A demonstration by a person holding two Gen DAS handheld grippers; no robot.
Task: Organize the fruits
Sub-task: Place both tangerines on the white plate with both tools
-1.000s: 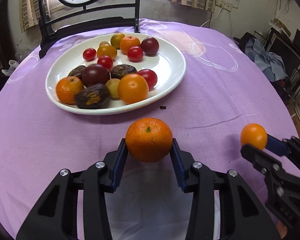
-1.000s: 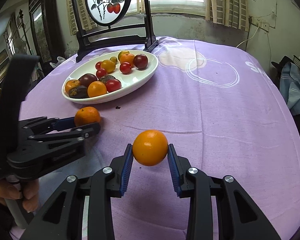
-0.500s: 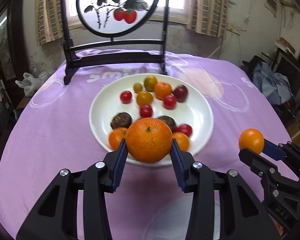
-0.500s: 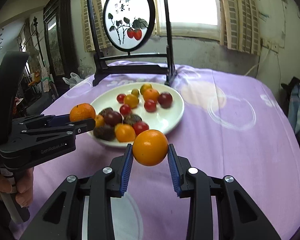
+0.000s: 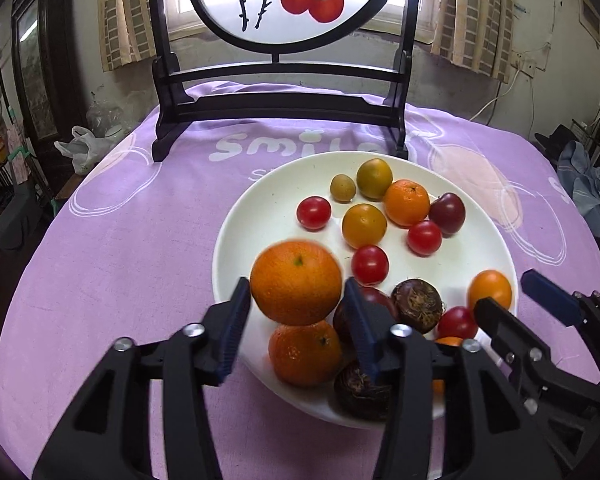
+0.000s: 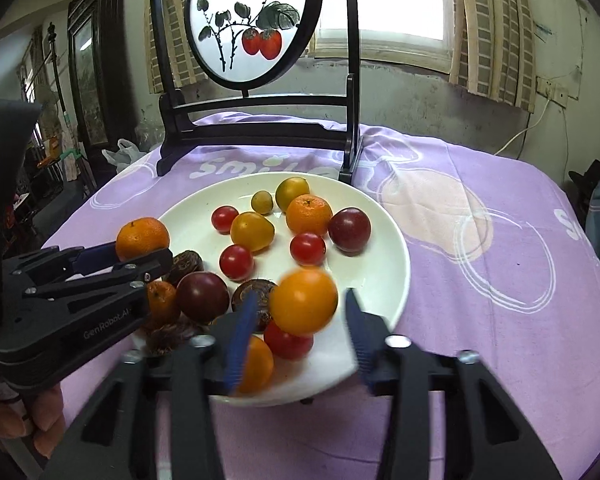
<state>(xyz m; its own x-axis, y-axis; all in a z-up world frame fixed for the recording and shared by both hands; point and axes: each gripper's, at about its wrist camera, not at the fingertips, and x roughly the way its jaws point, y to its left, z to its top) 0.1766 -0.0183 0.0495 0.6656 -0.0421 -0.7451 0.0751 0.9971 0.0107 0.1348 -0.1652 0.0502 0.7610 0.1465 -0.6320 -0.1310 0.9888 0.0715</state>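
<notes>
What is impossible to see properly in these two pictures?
- Left wrist view: dark wrinkled fruit at the plate's near rim, partly behind the left gripper, whose jaws have just been opening around the mandarin.
- Right wrist view: round orange fruit, motion-blurred, between the right gripper's jaws, which have just been opening.
- Same view: a hand, cut by the edge.

Two matching hand-held grippers, black frames with blue finger pads.
Left gripper (image 5: 296, 320) and right gripper (image 6: 300, 332) each showed silver screws at the linkages; white "GenRobot.AI" lettering marked the left body.
</notes>
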